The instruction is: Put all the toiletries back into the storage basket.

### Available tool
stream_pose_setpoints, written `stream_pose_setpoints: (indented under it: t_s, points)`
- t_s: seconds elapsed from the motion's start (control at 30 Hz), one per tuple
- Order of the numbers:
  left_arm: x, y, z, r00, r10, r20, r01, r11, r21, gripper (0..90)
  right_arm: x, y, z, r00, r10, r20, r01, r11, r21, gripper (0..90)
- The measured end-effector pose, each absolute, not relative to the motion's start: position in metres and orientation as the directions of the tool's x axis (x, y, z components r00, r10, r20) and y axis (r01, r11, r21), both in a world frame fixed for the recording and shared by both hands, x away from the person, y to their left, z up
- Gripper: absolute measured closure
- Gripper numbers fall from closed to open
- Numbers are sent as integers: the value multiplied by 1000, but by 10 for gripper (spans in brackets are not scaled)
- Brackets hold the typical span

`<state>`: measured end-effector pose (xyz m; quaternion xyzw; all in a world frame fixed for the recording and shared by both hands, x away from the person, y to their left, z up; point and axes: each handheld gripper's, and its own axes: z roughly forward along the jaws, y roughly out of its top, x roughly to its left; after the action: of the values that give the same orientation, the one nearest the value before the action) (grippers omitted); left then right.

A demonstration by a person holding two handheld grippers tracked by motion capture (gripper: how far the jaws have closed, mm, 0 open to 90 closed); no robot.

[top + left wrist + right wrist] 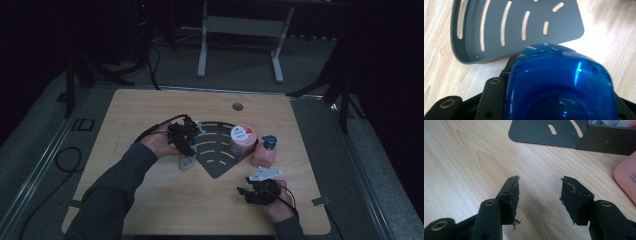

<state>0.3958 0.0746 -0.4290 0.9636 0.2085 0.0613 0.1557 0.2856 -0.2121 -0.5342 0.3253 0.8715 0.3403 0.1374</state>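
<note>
**Left gripper at the blue-capped bottle, right gripper idle**

Your left gripper (186,141) sits over a small bottle with a blue cap (559,82). In the left gripper view the cap swells up between the jaws and covers them; one black jaw arm shows at its left, the other is hidden. Whether the jaws are pressing the cap or only bracketing it, you cannot tell from here.

Your right gripper (539,195) has its jaws parted wide with nothing between them, just bare wooden table (469,165). From the high view it rests low at the near right of the table, well apart from the bottle.

Outward: the bottle (187,161) stands on the table just beside the left edge of the dark slotted rack (220,150). A round pink-lidded tub (242,139) sits at the rack's right side, and a pink pump bottle (263,152) stands just beside that.

Risks, as a judgement:
- The cap looks smooth and rounded, so a grip on it may slide off.
- The bottle is narrow and upright, so a sideways nudge could tip it onto the rack.
- Frayed threads hang from the right gripper's pads (510,197), so grip there may be uneven.

Hard to make out: the high view is dim, the bottle's body is pale and indistinct, and labels are unreadable.
</note>
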Motion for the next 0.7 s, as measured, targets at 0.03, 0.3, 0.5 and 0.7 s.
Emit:
stream_pose_setpoints:
  t_s: [0.03, 0.3, 0.5, 0.7]
  points:
    - [395, 73, -428, 908, 416, 53, 379, -866, 325, 547, 286, -212, -534, -751, 660, -17, 473, 556, 683, 478]
    - [388, 53, -410, 918, 391, 68, 347, -873, 343, 547, 286, -211, -534, -755, 656, -16, 470, 557, 684, 478]
    - [388, 33, -403, 925, 373, 76, 325, -879, 349, 547, 287, -211, -533, -756, 654, -14, 466, 555, 689, 480]
    - [394, 20, -401, 923, 379, 70, 332, -873, 357, 547, 287, -212, -533, -757, 654, -11, 467, 553, 690, 482]
